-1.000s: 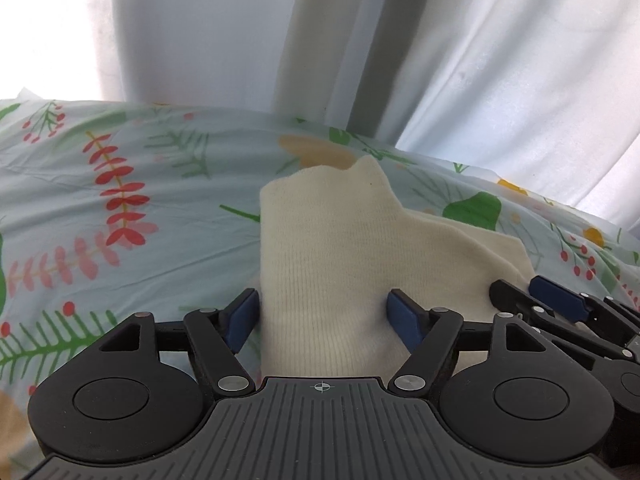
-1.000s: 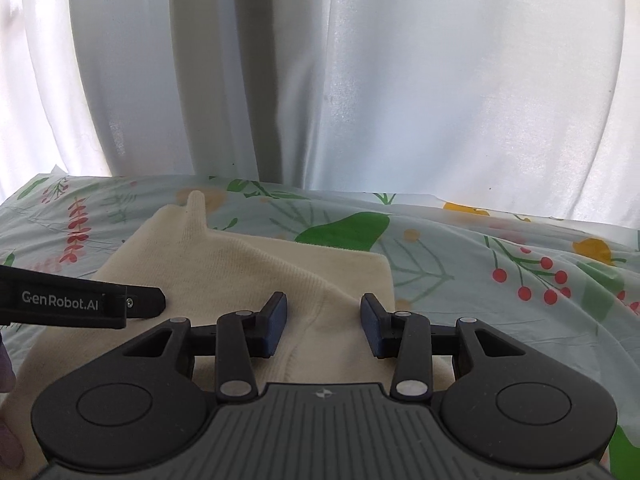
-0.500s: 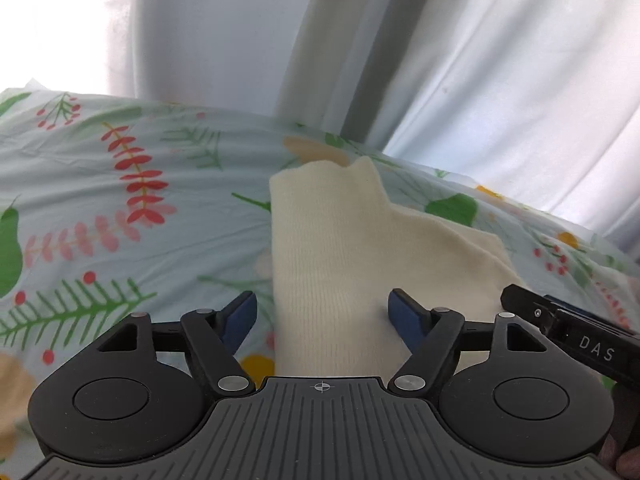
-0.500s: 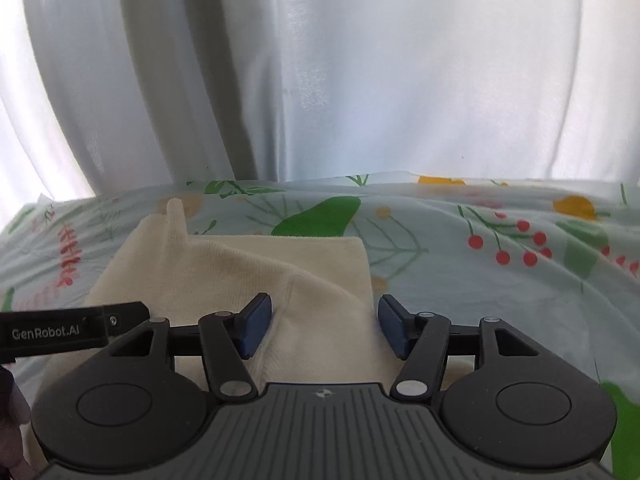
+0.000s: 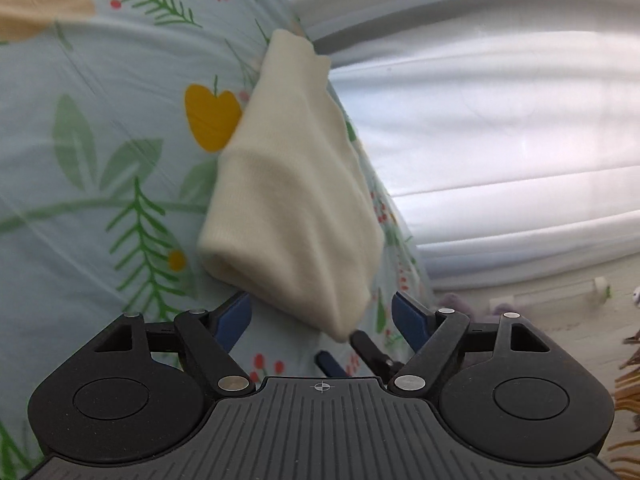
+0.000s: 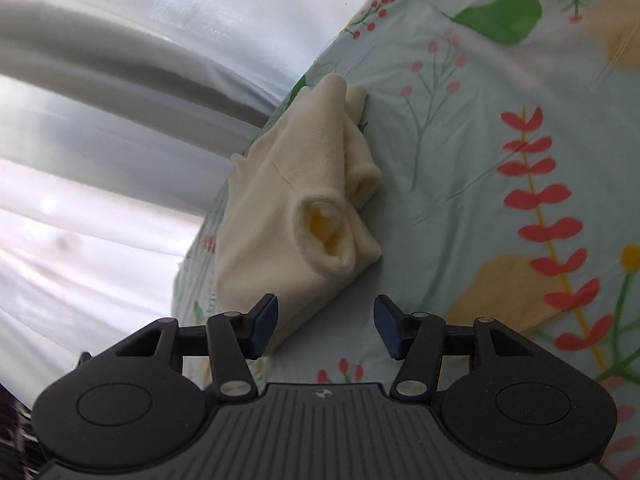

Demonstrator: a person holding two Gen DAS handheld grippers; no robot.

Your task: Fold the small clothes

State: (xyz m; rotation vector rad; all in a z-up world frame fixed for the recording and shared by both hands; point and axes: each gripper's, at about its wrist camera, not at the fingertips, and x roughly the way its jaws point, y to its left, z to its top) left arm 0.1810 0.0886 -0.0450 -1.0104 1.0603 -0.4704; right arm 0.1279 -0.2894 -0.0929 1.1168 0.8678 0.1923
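Observation:
A small cream knit garment [image 5: 292, 200] lies folded into a bundle on the floral sheet [image 5: 100, 140]. My left gripper [image 5: 320, 316] is open and empty, its blue pads just short of the bundle's near edge. The right gripper's fingertip [image 5: 370, 350] shows under that edge. In the right wrist view the same garment [image 6: 296, 208] shows a rolled open end facing me. My right gripper [image 6: 326, 322] is open and empty, its left pad close beside the cloth. Both views are rolled sideways.
White curtains [image 5: 500, 120] hang behind the bed edge, also in the right wrist view [image 6: 120, 100]. The light blue sheet with leaves and berries [image 6: 500, 160] spreads around the garment. A pale floor with small objects [image 5: 580, 300] shows at the right.
Both grippers have rolled sideways and pulled back from the garment. The garment, spread flat before, now lies as a narrower folded bundle. Both jaws stay open.

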